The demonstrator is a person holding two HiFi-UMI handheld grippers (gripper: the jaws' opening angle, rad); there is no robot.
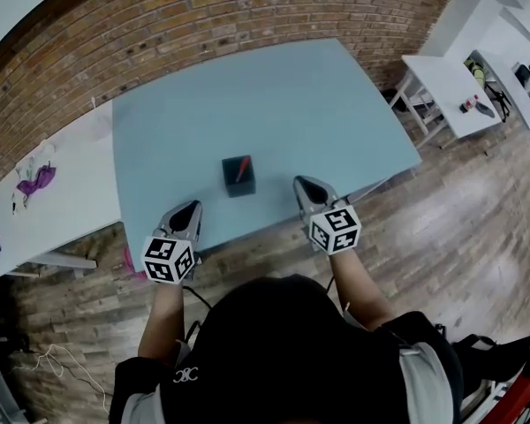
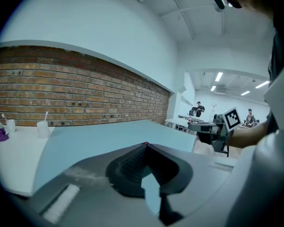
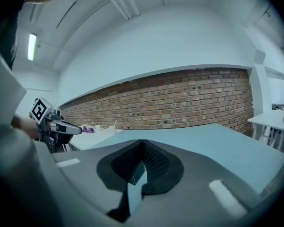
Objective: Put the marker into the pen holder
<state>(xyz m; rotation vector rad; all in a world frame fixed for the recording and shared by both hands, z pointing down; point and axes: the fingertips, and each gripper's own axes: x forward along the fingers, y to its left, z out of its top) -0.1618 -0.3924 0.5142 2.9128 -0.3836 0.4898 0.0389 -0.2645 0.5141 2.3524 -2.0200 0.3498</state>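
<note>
The marker (image 1: 242,168) stands in the pen holder (image 1: 238,185) on the bench (image 1: 336,104) — between my left gripper (image 1: 191,207) and right gripper (image 1: 302,183), ahead of both jaws, which are closed and empty.

Red marker (image 1: 242,167), dark holder (image 1: 238,185) (blue table (image 1: 291,104))

- A light blue table (image 1: 274,104) fills the middle, its far edge against a brick wall (image 1: 203,16).
- A white side table (image 1: 66,197) stands just beside its left edge; a purple cloth (image 1: 37,182) and white cups (image 2: 42,129) sit along the wall-side edge.
- Another white table (image 1: 442,87) stands apart beyond the right corner, with a red-capped bottle (image 1: 466,104) and dark items near its far edge.
- Wooden plank floor (image 1: 459,228); a loose pale cable (image 1: 62,360) lies on it at lower left.
</note>
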